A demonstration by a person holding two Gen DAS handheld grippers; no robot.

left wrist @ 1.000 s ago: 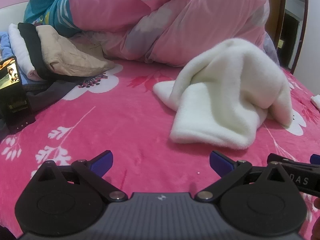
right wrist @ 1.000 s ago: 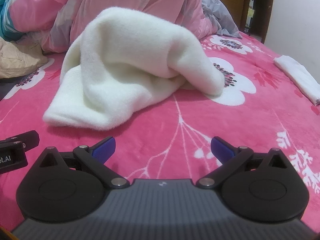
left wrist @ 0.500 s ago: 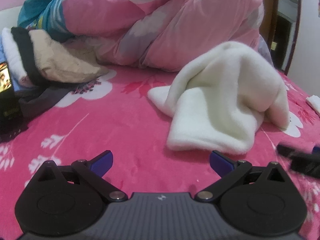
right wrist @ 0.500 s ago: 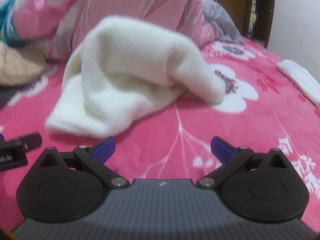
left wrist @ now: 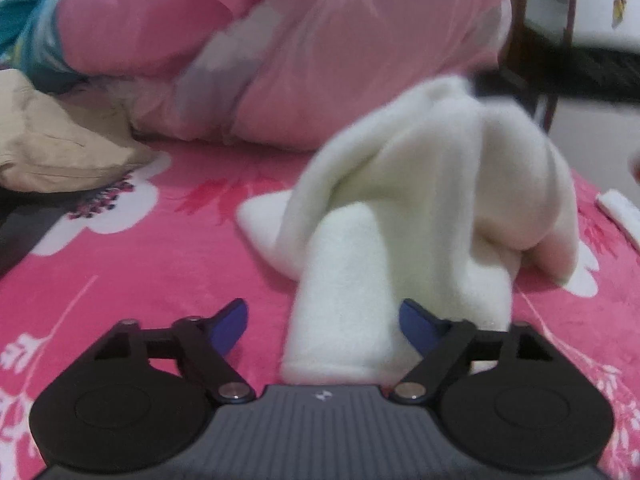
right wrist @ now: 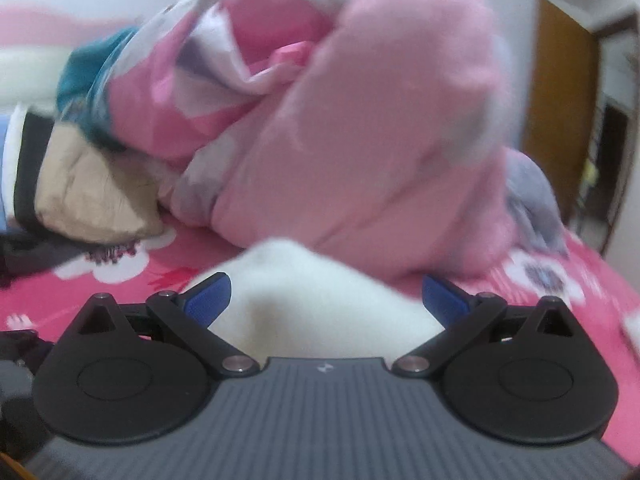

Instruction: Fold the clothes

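Note:
A crumpled white fleece garment lies on the pink flowered bedspread. In the left wrist view its near folded end reaches between the fingers of my left gripper, which is open around it. In the right wrist view the garment's raised top sits between the fingers of my right gripper, which is open above it. A dark blurred shape at the top right of the left wrist view, over the garment's peak, looks like the right gripper.
A bunched pink quilt fills the back of the bed. Folded clothes, beige on top, are stacked at the back left. A small white folded item lies at the right edge. A wooden door stands beyond the bed.
My left gripper moved forward until the garment's near end came between its fingers. My right gripper rose and moved over the top of the garment. Both stayed open.

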